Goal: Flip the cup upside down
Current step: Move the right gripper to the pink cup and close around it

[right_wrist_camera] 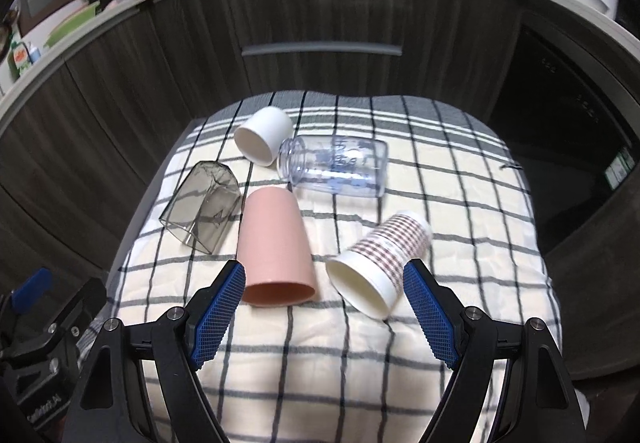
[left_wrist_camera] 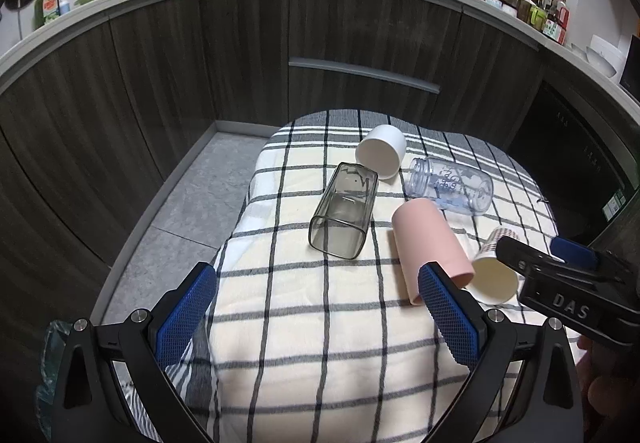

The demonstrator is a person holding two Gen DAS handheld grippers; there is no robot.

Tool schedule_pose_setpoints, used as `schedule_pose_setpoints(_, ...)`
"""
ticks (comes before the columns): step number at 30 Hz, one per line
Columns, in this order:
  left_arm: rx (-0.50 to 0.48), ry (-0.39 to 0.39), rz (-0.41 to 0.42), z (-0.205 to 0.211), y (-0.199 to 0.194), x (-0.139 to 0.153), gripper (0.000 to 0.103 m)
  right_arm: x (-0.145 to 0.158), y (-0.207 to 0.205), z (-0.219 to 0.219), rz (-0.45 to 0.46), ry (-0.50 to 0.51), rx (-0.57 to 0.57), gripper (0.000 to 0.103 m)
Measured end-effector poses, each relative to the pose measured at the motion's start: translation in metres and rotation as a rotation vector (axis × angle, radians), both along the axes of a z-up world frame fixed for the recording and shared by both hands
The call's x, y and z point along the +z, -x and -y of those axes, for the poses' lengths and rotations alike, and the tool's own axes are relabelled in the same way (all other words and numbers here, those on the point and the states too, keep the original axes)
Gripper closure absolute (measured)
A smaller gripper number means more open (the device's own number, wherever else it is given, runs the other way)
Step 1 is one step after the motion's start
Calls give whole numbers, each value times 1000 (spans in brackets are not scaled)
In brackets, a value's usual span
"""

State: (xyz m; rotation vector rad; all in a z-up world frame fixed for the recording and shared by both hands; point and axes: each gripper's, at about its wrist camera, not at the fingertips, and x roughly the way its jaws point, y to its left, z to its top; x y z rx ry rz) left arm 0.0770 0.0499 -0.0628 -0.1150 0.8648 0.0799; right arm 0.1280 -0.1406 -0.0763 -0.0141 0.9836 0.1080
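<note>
Cups, five, all lying on their sides on the checked cloth [right_wrist_camera: 460, 171] at mid-frame in the right wrist view: white cup [right_wrist_camera: 262, 137] upper centre-left; clear bottle-shaped cup [right_wrist_camera: 334, 167] just right of it; smoked square glass [right_wrist_camera: 202, 207] at left; pink cup [right_wrist_camera: 276, 249] at centre, mouth toward the camera; checked paper cup [right_wrist_camera: 380, 261] right of centre, mouth toward the lower left.

Right gripper [right_wrist_camera: 324, 313]: fingers spread wide, holding nothing, low in the frame with the pink and paper cup mouths between its pads.

Left gripper [left_wrist_camera: 316, 313]: likewise spread and empty, lower frame of the left wrist view.

Hazards, judged: round cups may roll on soft cloth when nudged; a hard pinch may crush the paper cup; closely packed neighbours may be knocked; glass may slide off the left edge.
</note>
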Motion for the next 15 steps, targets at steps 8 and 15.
schedule_pose_setpoints(8,7,32,-45,-15,-31,-22,1,-31,-51,-24,-83,16,55,22)
schedule_pose_setpoints(15,0,28,-91,-21,-49,-44,1,-61,-82,-40,-187,29,85,22)
